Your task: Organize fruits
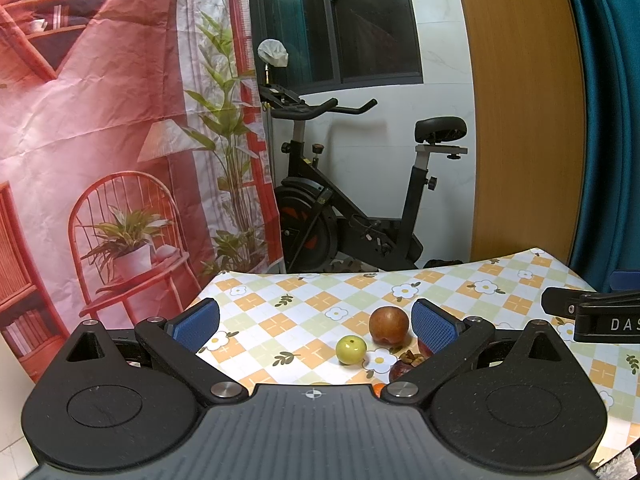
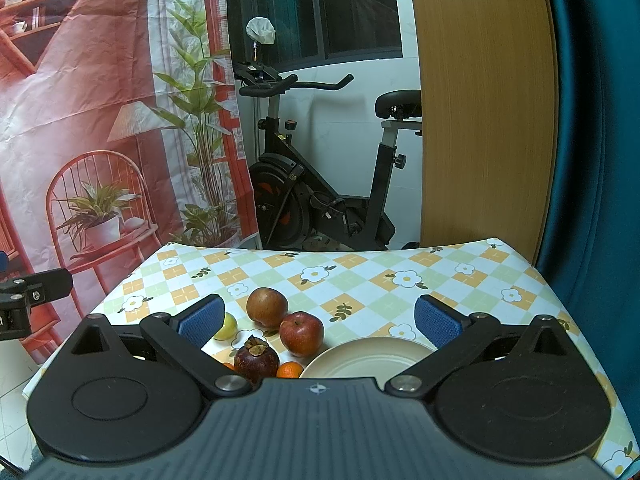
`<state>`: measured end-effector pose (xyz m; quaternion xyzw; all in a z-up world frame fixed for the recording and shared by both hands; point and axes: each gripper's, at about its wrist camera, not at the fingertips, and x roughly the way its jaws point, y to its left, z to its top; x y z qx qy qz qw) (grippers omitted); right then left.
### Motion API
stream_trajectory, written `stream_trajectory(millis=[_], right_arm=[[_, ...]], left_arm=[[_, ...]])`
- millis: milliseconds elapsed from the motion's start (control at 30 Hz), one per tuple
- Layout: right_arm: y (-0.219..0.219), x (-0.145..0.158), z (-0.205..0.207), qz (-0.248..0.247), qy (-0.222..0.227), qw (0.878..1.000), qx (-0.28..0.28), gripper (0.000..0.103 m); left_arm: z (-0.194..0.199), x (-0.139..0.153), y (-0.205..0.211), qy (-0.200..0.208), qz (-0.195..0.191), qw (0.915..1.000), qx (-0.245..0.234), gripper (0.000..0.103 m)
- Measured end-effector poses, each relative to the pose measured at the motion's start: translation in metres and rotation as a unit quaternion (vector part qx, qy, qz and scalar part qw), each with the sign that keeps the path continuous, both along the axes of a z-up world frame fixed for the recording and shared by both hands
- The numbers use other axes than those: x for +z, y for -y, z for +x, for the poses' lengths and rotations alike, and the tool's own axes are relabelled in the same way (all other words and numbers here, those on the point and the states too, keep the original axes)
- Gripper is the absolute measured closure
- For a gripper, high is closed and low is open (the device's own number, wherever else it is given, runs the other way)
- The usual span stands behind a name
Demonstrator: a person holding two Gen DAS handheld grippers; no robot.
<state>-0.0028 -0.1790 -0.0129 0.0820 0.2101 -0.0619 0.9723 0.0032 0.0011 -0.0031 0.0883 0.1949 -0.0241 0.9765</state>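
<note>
- Plate [image 2: 360, 360], cream, lower centre of the right wrist view, holds nothing.
- Fruits on the counter [image 2: 360, 276]: red apple [image 2: 301, 333], mangosteen [image 2: 256, 358], tangerine [image 2: 290, 370] just left of plate, between the spread fingers of the right hand-held gripper [image 2: 318, 320].
- Left hand-held gripper [image 1: 316, 326] spread; green fruit [image 1: 351, 350] and brown fruit [image 1: 389, 325] between its fingers, right of centre.

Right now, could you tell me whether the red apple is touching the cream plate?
Cannot tell. In the right wrist view the red apple sits right beside the rim of the cream plate, overlapping it in the image, so neither contact nor a gap shows plainly.
</note>
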Motion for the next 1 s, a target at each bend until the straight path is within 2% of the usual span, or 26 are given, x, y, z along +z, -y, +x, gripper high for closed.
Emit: stream_trajectory(millis=[1000], right_arm=[[-0.0007, 0.0000, -0.0010, 0.001, 0.000, 1.000, 0.000, 0.000]], left_arm=[[-0.0014, -0.0003, 0.0016, 0.000, 0.000, 1.0000, -0.001, 0.000]])
